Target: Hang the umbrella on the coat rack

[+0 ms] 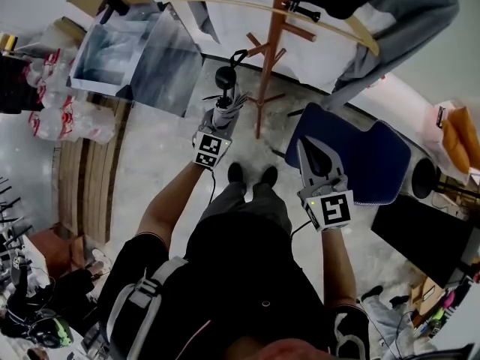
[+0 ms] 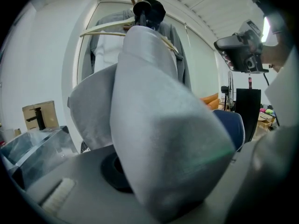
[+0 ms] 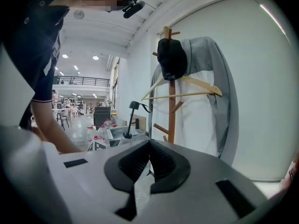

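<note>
– Grey cloth is what my left gripper has. Its jaws are clamped narrow on the folded umbrella, knob upward, with the black strap looped at the top.
– And the coat rack?
– At one o'clock from the knob in the head view. Its nearest wooden peg sits just at three o'clock of the strap; whether they touch I cannot tell.
– Your right gripper?
– Jaws together, nothing in them, at five o'clock of the rack's post.
– What could spoil it?
– The strap looks limp and small, so I judge it may miss the peg tip or slip off once I release. The cloth could slide in my grip, and the hanger carrying the grey jacket might snag the knob.
</note>
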{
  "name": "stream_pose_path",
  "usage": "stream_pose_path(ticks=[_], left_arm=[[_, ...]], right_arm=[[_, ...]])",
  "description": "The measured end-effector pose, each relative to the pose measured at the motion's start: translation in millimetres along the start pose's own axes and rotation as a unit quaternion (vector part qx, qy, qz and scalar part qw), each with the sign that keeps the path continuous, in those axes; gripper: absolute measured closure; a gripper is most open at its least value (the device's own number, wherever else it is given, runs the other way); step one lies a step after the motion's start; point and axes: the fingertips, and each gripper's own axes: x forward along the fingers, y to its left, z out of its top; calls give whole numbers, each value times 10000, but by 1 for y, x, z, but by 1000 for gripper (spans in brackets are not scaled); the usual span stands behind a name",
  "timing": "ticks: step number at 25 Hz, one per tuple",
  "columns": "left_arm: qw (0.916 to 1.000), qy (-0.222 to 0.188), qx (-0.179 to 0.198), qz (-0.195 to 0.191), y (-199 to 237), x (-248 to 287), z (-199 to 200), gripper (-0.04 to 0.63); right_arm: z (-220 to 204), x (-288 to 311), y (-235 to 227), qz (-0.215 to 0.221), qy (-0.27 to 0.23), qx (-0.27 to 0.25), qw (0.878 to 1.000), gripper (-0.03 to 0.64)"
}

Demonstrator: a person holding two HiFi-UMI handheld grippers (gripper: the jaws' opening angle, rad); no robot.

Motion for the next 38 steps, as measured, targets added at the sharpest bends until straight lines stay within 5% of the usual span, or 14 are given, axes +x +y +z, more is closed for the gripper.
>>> stream_pose_path(ticks=[17, 38], left_arm=[[9986, 507, -128, 23, 11, 53, -67, 502], [9975, 651, -139, -232, -7, 56, -84, 502]], right_arm=[[-30, 9, -2, 62, 90, 315, 9994, 614], [-58, 20, 6, 216, 604, 498, 9967, 614]])
